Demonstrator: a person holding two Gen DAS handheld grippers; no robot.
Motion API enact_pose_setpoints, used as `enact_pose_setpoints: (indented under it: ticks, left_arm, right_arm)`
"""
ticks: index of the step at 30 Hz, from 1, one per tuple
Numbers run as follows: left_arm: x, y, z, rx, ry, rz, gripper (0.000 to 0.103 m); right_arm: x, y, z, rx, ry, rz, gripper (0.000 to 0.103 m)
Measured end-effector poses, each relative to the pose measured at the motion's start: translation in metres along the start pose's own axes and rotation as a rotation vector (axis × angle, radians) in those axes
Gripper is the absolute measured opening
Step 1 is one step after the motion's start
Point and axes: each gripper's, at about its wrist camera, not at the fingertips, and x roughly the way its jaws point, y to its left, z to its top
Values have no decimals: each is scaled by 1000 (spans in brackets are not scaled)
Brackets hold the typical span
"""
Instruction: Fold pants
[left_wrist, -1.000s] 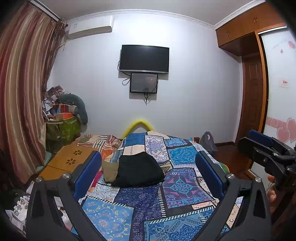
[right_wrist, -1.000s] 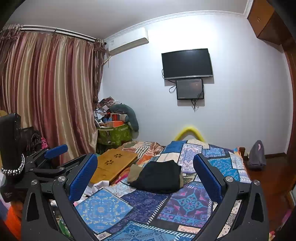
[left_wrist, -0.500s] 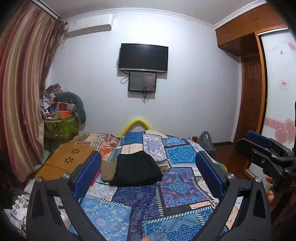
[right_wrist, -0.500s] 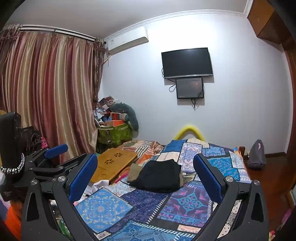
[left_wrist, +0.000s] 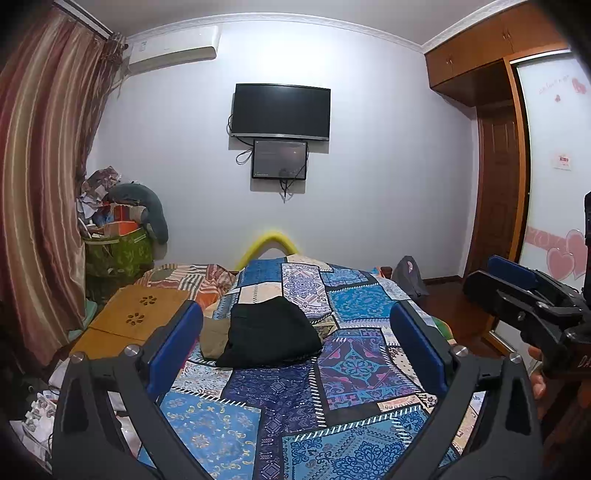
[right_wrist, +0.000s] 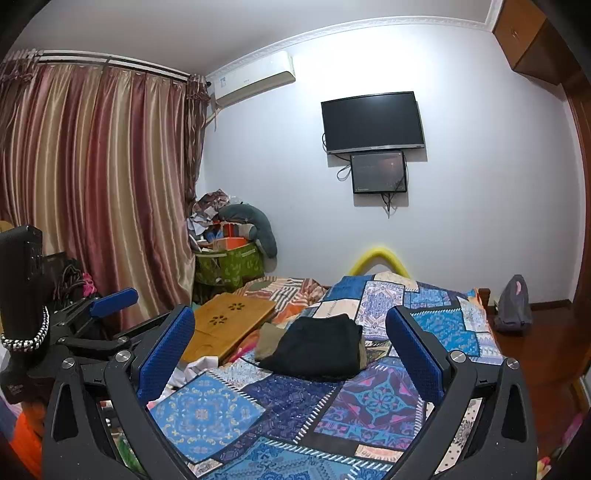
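Note:
Black pants (left_wrist: 267, 334) lie folded in a compact stack on the patchwork bedspread (left_wrist: 295, 398), beside a folded olive garment (left_wrist: 212, 338). They also show in the right wrist view (right_wrist: 319, 347). My left gripper (left_wrist: 295, 347) is open and empty, held well back from the pants above the near part of the bed. My right gripper (right_wrist: 290, 350) is open and empty too, likewise held back. The right gripper shows at the right edge of the left wrist view (left_wrist: 532, 295); the left gripper shows at the left of the right wrist view (right_wrist: 92, 321).
A wooden lap table (left_wrist: 136, 319) lies at the bed's left side. A green bin of clutter (left_wrist: 118, 247) stands by the curtain (left_wrist: 33, 184). A TV (left_wrist: 280, 112) hangs on the far wall. A grey bag (left_wrist: 408, 277) sits on the floor by the wardrobe (left_wrist: 495, 206).
Both grippers stay open and almost still; the left wrist view has drifted slightly, and the pants have not moved.

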Motion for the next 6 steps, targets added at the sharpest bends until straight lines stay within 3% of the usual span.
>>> enact_pose_setpoints:
  ticks: [6]
  left_arm:
    - [-1,-3,0,1,-3,-4,102]
  right_arm:
    - [0,1,0,4,1,0,103]
